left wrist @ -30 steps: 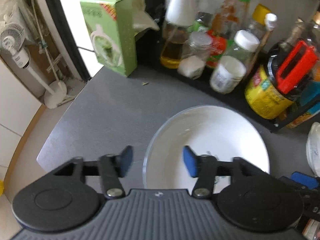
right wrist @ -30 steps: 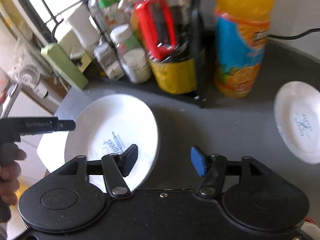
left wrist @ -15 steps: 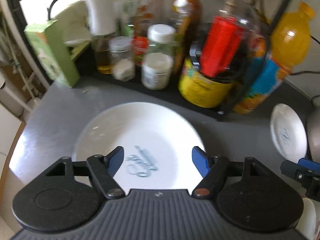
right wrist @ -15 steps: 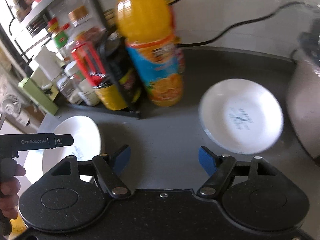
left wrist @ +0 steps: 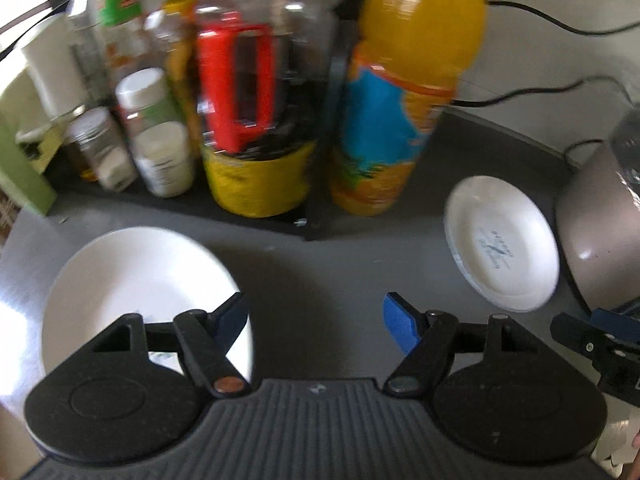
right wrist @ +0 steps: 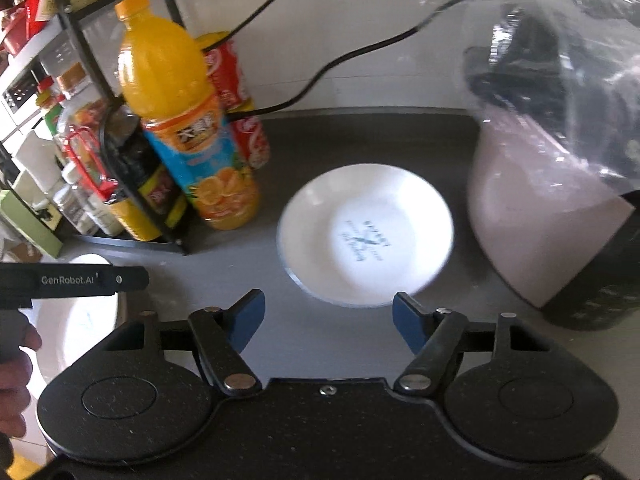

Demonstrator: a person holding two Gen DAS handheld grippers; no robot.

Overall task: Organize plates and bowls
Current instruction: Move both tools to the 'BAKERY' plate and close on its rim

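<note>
- My left gripper [left wrist: 314, 318] pointed steeply down, jaws apart and empty, the large plate [left wrist: 132, 284] under its left finger.
- My right gripper [right wrist: 328, 320], jaws just narrowing yet empty, angled down before the small plate [right wrist: 366, 238], right of the orange juice bottle [right wrist: 180, 120].

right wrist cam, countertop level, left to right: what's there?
Large white plate at the left edge → black condiment rack → orange juice bottle → small white plate with blue print → pink appliance under clear plastic.
</note>
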